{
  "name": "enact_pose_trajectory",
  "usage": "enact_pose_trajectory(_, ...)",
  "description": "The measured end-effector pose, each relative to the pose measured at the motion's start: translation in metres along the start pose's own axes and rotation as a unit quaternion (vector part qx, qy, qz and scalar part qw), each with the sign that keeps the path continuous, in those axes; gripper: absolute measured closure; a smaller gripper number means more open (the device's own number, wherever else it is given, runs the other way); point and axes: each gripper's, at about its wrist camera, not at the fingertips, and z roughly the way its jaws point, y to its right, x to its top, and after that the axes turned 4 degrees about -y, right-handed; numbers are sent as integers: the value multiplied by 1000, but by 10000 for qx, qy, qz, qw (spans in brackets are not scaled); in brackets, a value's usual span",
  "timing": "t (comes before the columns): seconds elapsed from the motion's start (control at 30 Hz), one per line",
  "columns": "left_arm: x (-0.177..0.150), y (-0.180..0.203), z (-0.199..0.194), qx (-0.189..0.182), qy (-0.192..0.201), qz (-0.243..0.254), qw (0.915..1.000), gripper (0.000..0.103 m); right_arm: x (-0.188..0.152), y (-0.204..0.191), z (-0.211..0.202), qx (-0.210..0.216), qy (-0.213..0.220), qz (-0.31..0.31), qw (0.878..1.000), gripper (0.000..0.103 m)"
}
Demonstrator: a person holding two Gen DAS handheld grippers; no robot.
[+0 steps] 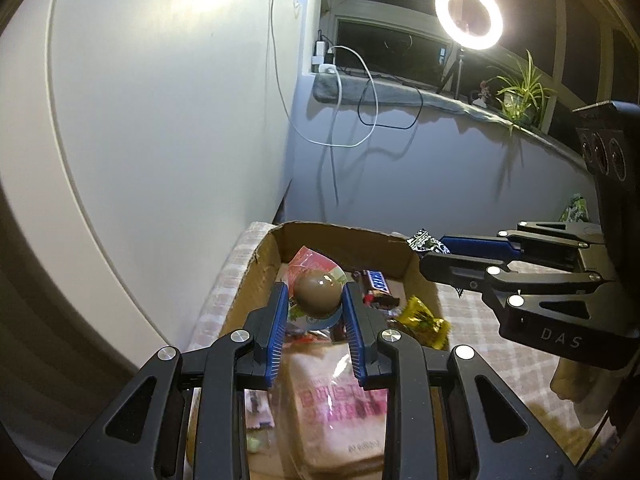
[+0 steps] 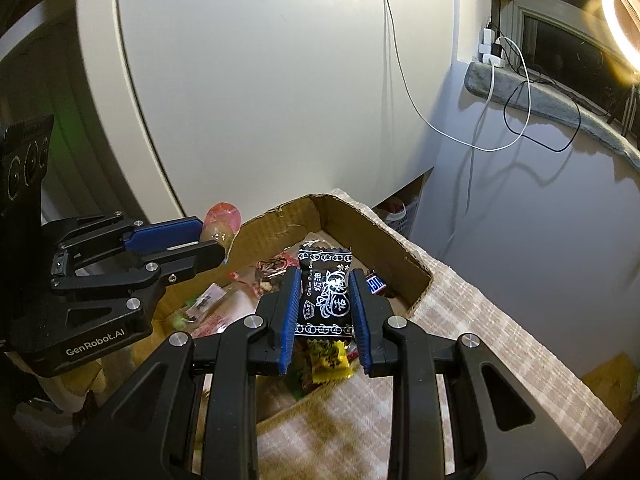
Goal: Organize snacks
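With the brown egg-shaped snack [image 1: 318, 293] pinched in my left tool [image 1: 316, 308] and the black plum candy packet [image 2: 326, 294] pinched in my right tool [image 2: 325, 300], both over the cardboard box [image 2: 404, 256] of snacks, I judge I'm mid-delivery, and next each needs releasing inside its walls.

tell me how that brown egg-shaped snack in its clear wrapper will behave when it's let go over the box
The brown egg-shaped snack in a clear wrapper, pinched by the left hand-held gripper, looks smooth and rounded, so it could slip sideways in the grip. Dropped into the open cardboard box, it would probably roll until other wrapped snacks stop it. The glossy wrapper probably adds slipperiness.
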Motion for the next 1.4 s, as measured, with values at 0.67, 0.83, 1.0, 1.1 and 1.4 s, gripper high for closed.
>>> enact_pose_trajectory(0.67,10,-11,34,-45,-338,-114,9994,74,4,21,48,-55,-407,103,9991,77)
enact_pose_trajectory(0.83,12,-9,35,-34,-335,-100,9994,69,4,20,48,-53,-396,65,9992,77)
enact_pose_trajectory(1.0,12,-9,33,1,-318,-100,9994,69,4,18,47,-69,-409,35,9991,77)
enact_pose_trajectory(1.1,12,-11,32,30,-290,-123,9995,69,5,17,45,-141,-382,18,9992,63)
enact_pose_trajectory(1.4,12,-14,22,127,-168,-170,9996,45,6,12,32,-361,-194,-60,9991,16)
